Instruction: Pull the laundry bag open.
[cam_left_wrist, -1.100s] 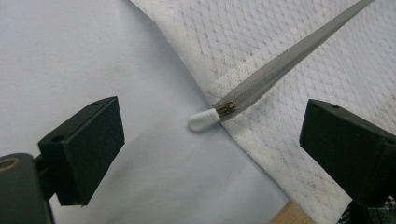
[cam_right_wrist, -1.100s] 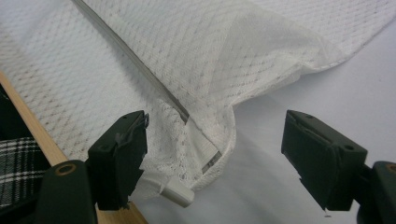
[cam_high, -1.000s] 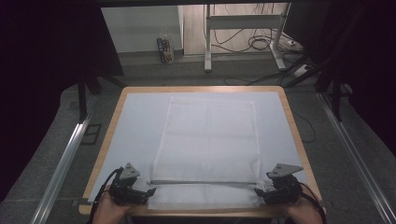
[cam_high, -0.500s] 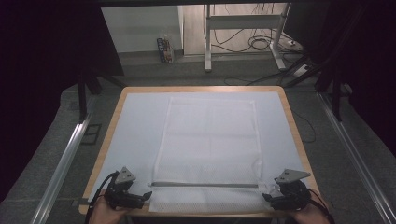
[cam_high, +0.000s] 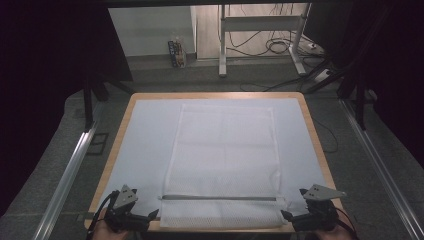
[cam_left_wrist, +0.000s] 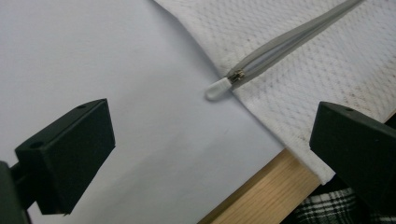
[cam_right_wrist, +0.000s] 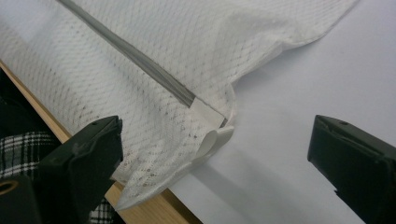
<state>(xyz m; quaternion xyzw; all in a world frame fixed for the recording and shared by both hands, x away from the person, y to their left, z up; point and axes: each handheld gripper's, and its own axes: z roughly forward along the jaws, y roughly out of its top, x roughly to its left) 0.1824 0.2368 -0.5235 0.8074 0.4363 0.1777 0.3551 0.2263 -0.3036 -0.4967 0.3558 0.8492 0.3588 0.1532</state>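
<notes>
One white mesh bag (cam_high: 225, 160) lies flat and rectangular on a pale sheet (cam_high: 145, 145) that covers a wooden-edged desk (cam_high: 316, 140), its near end reaching the front edge between two hand-held grippers. The fabric is a fine honeycomb net, faintly soiled near the hem, and a single grey zipper (cam_high: 217, 198) runs straight across it close to the near end. In the left gripper view the zipper ends in one small translucent rubbery pull tab (cam_left_wrist: 218, 87) resting on the smooth sheet just past the bag's corner. In the right gripper view the zipper's other end disappears under a white fabric patch (cam_right_wrist: 205, 113), where the mesh corner is curled and slightly bunched over the light wood rim. The left gripper (cam_high: 150, 218) sits at the front left corner of the desk, its two blocky black fingers (cam_left_wrist: 70, 154) spread wide, having just opened further, with nothing between them but the sheet and the bag's corner beyond. The right gripper (cam_high: 286, 216) sits at the front right corner, its two matt black fingers (cam_right_wrist: 81, 158) also just opened wide, straddling the curled corner without pressing on it. A checked cloth (cam_right_wrist: 21, 140) shows below the desk edge.
</notes>
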